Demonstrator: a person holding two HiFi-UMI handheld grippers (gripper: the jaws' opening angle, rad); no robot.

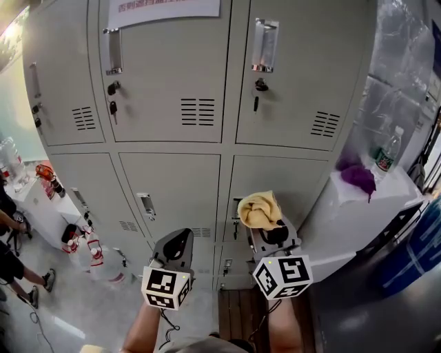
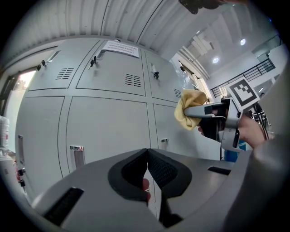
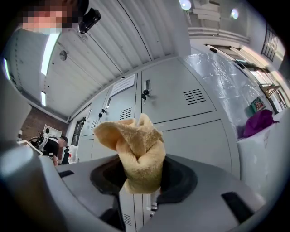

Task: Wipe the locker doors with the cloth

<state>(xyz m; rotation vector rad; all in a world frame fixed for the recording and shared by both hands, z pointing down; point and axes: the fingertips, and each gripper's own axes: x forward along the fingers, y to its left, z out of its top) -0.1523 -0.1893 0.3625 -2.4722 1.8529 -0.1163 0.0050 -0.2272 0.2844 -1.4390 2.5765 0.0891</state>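
We stood in a locker room: grey steel lockers (image 1: 172,89) with keys (image 1: 113,107), corrugated ceiling (image 3: 113,50), strip light (image 3: 48,49).

White side table stands by the lockers (image 1: 172,103)

A crumpled purple cloth (image 1: 358,177) lies on the white table (image 1: 396,192), with a green-labelled plastic bottle (image 1: 388,153) upright just behind it. A wooden slatted board (image 1: 238,314) rests on the grey floor (image 1: 83,310).

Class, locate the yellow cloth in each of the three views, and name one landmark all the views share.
Head view: yellow cloth low, right of centre.
Left gripper view: right of centre, above the middle.
Right gripper view: dead centre, clamped between the jaws.
Shared landmark: the paper notice on an upper locker door.
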